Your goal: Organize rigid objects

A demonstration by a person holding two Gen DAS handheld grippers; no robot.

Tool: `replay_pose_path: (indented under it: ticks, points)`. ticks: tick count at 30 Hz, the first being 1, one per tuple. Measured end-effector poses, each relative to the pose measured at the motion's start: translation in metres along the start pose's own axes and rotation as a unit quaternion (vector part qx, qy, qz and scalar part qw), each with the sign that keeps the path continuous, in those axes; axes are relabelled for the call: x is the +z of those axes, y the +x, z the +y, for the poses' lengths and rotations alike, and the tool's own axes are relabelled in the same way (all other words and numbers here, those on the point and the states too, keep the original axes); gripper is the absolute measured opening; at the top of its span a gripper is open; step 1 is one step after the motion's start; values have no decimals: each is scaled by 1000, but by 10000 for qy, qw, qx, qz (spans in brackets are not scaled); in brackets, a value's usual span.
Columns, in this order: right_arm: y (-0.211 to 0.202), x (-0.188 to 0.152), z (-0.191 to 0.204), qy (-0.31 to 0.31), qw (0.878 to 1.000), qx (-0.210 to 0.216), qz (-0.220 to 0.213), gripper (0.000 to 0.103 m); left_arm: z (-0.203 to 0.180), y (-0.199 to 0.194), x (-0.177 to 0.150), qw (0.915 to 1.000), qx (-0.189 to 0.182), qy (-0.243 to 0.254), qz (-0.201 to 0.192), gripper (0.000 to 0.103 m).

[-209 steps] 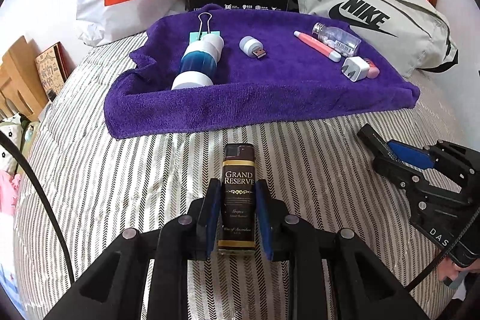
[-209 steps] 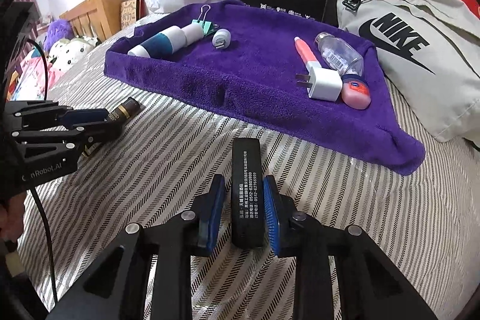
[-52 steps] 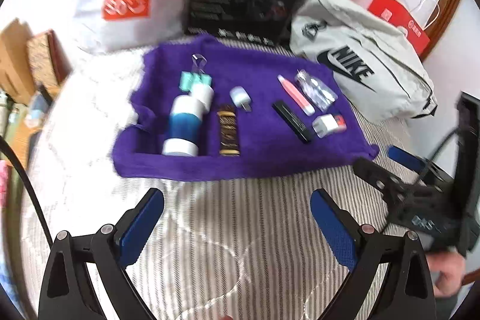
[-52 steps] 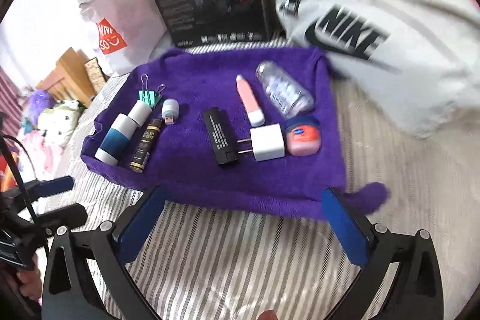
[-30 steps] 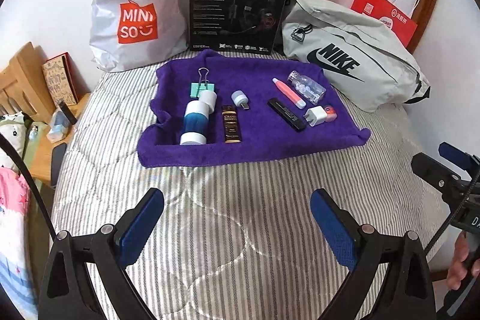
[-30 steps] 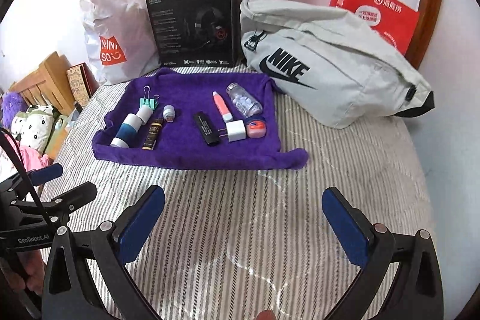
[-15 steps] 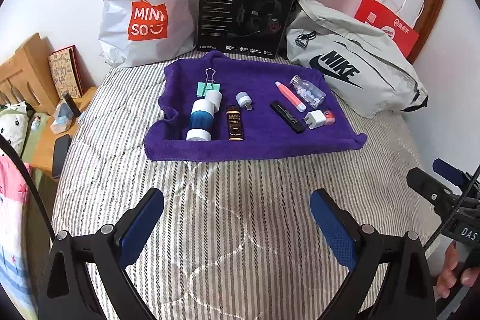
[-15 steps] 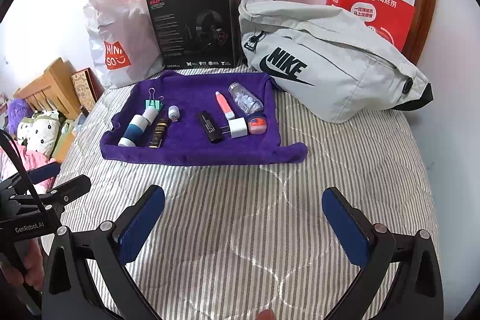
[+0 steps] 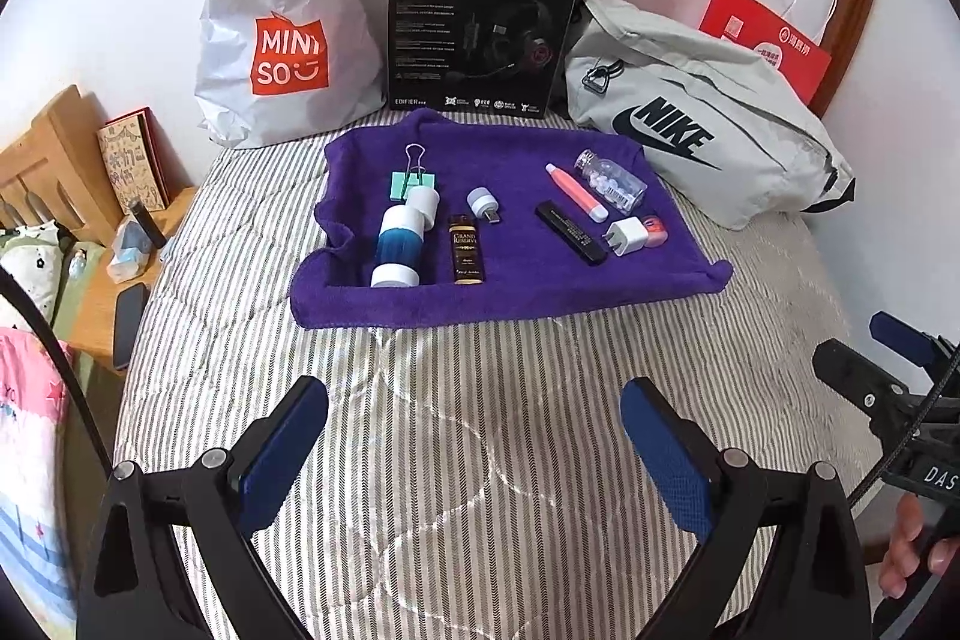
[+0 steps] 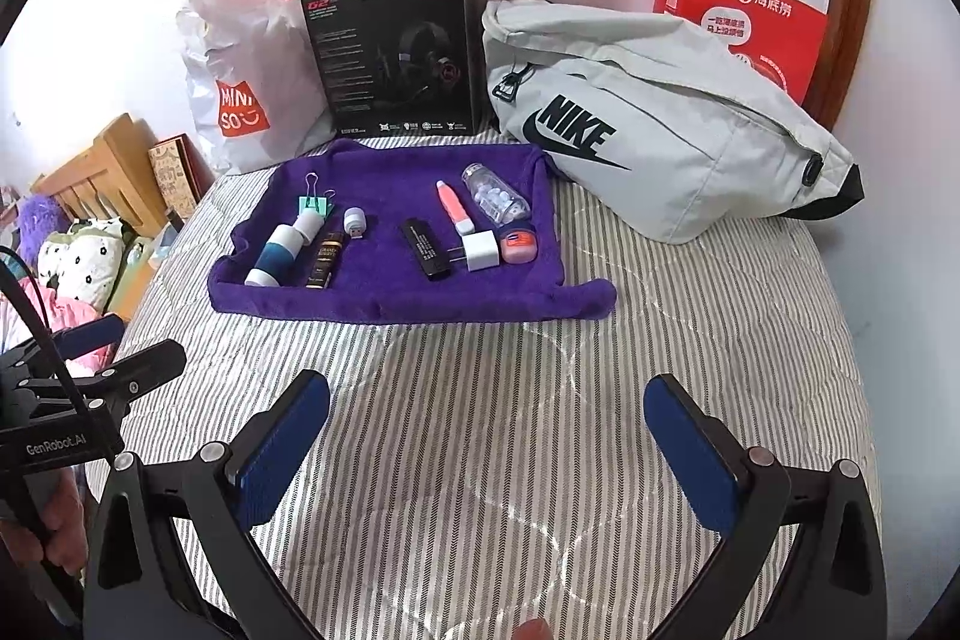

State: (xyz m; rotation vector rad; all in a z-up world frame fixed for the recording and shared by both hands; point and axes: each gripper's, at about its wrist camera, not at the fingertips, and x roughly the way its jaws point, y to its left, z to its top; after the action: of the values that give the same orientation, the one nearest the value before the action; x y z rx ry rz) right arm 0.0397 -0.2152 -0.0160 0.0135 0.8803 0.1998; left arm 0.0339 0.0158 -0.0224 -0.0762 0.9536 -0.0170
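A purple towel [image 9: 522, 292] [image 10: 384, 304] lies on the striped bed with several small items in a row. From the left: a green binder clip [image 9: 413, 181], a blue and white tube [image 9: 399, 244], a brown Grand Reserve lighter [image 9: 465, 250] [image 10: 324, 259], a small USB plug [image 9: 483, 205], a black bar [image 9: 570, 232] [image 10: 427, 249], a pink stick [image 9: 576, 193], a clear pill bottle [image 9: 612, 181], a white charger [image 9: 627, 237] and a pink tin [image 10: 519, 244]. My left gripper [image 9: 474, 448] and right gripper [image 10: 486, 448] both stand wide open and empty, well short of the towel.
Against the wall stand a white Miniso bag [image 9: 276, 34], a black headset box [image 9: 480, 34], a grey Nike bag [image 9: 708, 142] and red paper bags [image 10: 744, 22]. A wooden bedside shelf [image 9: 90, 244] with a phone is at the left. Striped bedding [image 9: 480, 400] lies between grippers and towel.
The lighter and the black bar, once held in the grippers, now lie on the towel. Both grippers have opened and pulled back and up from the towel, with little movement in the last half second.
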Motion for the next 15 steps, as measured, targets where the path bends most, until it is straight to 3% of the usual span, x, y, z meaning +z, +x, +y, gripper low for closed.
replay_pose_path:
  ticks: [15]
  points:
    - [4, -3, -1, -9, 9999, -71, 99, 103, 5, 0, -1, 9999, 141, -42, 32, 99]
